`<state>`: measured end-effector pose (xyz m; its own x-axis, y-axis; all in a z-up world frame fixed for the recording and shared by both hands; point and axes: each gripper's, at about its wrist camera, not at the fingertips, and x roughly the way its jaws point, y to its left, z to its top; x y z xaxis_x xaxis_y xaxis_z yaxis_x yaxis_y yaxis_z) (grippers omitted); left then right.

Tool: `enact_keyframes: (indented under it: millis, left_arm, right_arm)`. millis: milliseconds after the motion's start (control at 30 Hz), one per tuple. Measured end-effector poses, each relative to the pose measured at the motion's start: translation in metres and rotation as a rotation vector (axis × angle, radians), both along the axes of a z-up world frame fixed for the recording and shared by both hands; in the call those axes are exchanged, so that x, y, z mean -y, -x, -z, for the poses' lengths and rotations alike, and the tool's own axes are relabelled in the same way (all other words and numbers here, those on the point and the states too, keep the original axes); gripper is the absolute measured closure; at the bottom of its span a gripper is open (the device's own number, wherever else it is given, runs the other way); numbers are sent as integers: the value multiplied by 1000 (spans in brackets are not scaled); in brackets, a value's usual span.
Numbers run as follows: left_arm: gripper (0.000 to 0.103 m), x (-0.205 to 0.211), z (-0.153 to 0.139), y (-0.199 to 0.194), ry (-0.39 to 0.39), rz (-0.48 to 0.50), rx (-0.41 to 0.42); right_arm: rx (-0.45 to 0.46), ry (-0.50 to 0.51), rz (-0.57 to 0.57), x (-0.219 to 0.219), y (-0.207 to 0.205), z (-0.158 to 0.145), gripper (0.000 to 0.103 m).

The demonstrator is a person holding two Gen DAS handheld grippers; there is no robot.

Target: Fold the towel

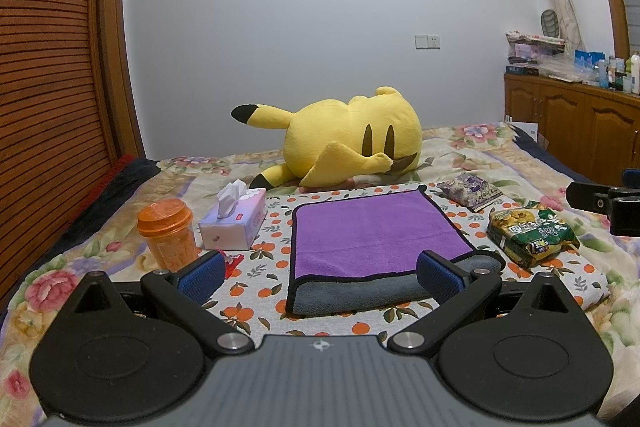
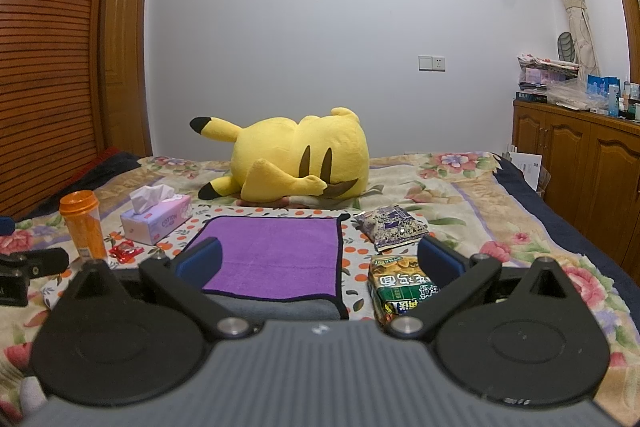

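On the bed's orange-print cloth (image 1: 276, 239) the purple towel (image 1: 376, 227) lay once folded, grey underside showing at its near edge. My left gripper (image 1: 320, 273) and right gripper (image 2: 320, 259) hovered wide open, holding nothing. I judged a careless pinch could snag the cloth or nudge the noodle packet (image 2: 400, 287). Tissue box (image 2: 160, 221) read "COTTON".

I worked in a home bedroom: a bed under a floral quilt (image 1: 472, 151), a yellow plush toy (image 1: 344, 139) lying at twelve o'clock, brown wooden cabinets (image 2: 580, 167) cluttered with toiletries at two o'clock, a slatted wooden wardrobe door (image 1: 44, 67) at nine.
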<state>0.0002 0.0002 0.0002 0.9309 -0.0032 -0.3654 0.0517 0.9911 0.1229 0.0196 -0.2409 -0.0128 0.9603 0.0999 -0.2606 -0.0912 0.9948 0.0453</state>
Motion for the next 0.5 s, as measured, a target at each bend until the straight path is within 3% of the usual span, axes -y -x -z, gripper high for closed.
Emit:
enact_keyframes:
  millis: [500]
  left_arm:
    - [0, -3, 5, -6, -11, -5, -30]
  right_arm:
    - [-28, -12, -6, -3, -5, 2, 0]
